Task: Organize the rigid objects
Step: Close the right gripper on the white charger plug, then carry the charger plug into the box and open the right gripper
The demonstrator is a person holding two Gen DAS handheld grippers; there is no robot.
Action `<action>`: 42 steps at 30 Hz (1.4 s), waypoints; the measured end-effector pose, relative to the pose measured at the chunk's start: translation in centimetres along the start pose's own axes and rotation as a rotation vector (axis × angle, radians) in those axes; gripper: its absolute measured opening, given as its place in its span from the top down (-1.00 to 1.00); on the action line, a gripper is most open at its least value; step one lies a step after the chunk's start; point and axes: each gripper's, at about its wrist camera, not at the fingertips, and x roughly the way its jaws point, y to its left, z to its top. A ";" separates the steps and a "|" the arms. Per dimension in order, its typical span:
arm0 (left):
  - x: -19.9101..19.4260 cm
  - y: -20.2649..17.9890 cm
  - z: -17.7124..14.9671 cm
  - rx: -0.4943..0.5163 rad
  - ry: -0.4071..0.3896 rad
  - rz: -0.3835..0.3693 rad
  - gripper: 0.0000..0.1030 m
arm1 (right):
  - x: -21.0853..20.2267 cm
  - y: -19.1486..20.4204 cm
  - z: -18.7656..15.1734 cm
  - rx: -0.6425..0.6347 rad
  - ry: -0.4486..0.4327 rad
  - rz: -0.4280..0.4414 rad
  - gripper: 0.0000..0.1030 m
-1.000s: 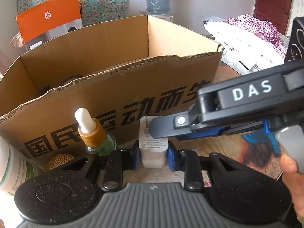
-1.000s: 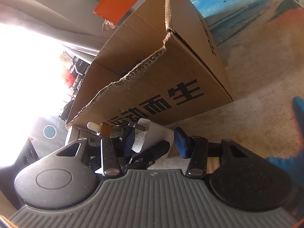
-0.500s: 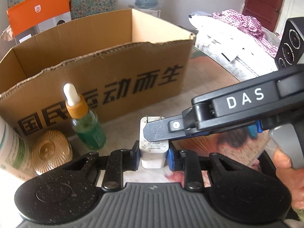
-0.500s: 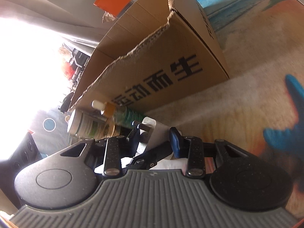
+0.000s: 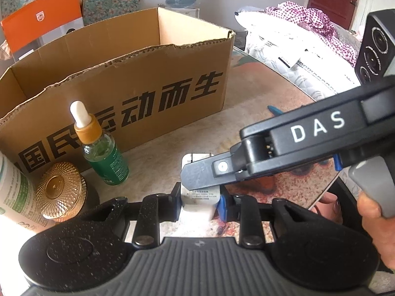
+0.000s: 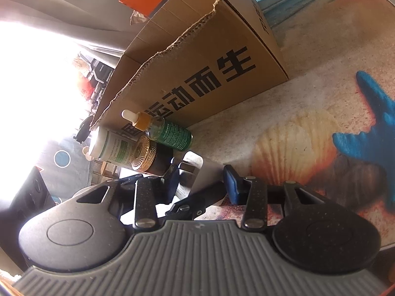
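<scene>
Left wrist view: we see the left tongs [image 5: 200, 201] closed on the white charger [image 5: 198, 197], one pad on each side of it. Its prongs point toward the box [image 5: 148, 79].

Right tongs: the right tongs [image 6: 202, 180] come from the right side, and one finger [image 5: 197, 176] lies across the top of the charger. The jaws are opening now. In the right wrist view the charger [image 6: 205, 172] is between the two pads, and a gap shows beside the right pad.

Charger place: it is low over the tabletop [image 5: 259, 113], just in front of the box wall.

Neighbours: the dropper bottle [image 5: 103, 153], the gold lid jar [image 5: 59, 192] and the white tube [image 5: 14, 197] stand to the left, near the box, apart from the charger.

Step in hand: we judge it is a handover or a regrip of the charger between the two tongs.

Next move: we think the right tongs must clear the charger, and then the left must lift it over the torn edge and into the box.

Risk: the prongs may catch on the cardboard edge.
</scene>
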 end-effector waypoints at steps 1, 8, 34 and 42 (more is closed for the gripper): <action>0.2 0.0 0.0 0.002 0.003 0.000 0.43 | -0.1 -0.2 0.0 0.003 0.000 0.000 0.14; 0.9 -0.3 0.1 0.017 -0.004 0.011 0.45 | 0.3 -0.6 0.2 0.012 0.000 0.006 -0.01; -9.2 3.1 6.9 -0.053 -0.297 0.087 0.45 | -5.4 10.5 6.1 -0.305 -0.194 0.048 0.09; -5.7 7.9 14.1 -0.177 -0.239 0.078 0.45 | -2.7 12.4 15.5 -0.361 -0.135 0.049 0.08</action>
